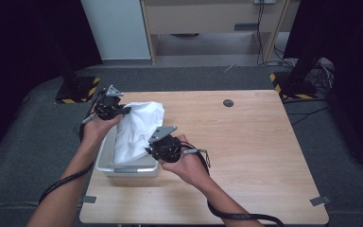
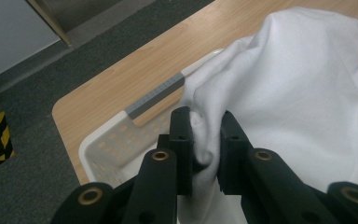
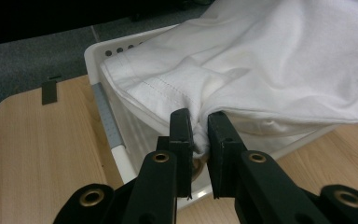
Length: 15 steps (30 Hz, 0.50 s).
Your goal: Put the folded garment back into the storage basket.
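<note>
A white cloth is held over a white perforated basket at the table's left side. My left gripper is shut on the cloth's far edge, and a fold of the cloth is pinched between its jaws. Closer to the person, my right gripper is shut on the cloth's hemmed near edge, above the basket's rim. The cloth sags between the two grippers and hides the inside of the basket.
The wooden table stretches bare to the right of the basket. A small dark round cap lies near the far edge. Grey clips mark the front corners. Stand bases with yellow-black tape flank the table's far side.
</note>
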### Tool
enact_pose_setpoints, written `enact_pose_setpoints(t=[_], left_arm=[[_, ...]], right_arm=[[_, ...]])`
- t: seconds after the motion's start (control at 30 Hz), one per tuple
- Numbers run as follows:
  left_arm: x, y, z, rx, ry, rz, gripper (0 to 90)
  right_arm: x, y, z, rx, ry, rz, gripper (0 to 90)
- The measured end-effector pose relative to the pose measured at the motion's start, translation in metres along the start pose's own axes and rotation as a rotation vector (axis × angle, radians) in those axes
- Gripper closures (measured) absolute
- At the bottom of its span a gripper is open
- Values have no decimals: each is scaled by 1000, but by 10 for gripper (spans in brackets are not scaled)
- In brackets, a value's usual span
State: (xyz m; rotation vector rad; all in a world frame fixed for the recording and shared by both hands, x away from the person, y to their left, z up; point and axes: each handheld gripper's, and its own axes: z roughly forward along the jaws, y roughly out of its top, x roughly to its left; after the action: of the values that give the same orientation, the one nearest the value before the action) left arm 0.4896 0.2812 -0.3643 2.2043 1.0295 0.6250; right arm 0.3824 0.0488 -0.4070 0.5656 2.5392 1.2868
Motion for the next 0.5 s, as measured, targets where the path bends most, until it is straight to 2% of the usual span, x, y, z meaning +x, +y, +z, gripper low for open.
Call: enact_pose_setpoints(t=[0.5], left_arm=[[5, -11, 4, 14, 9, -7, 798]], right_arm=[[2, -2, 13, 19, 6, 3, 815]])
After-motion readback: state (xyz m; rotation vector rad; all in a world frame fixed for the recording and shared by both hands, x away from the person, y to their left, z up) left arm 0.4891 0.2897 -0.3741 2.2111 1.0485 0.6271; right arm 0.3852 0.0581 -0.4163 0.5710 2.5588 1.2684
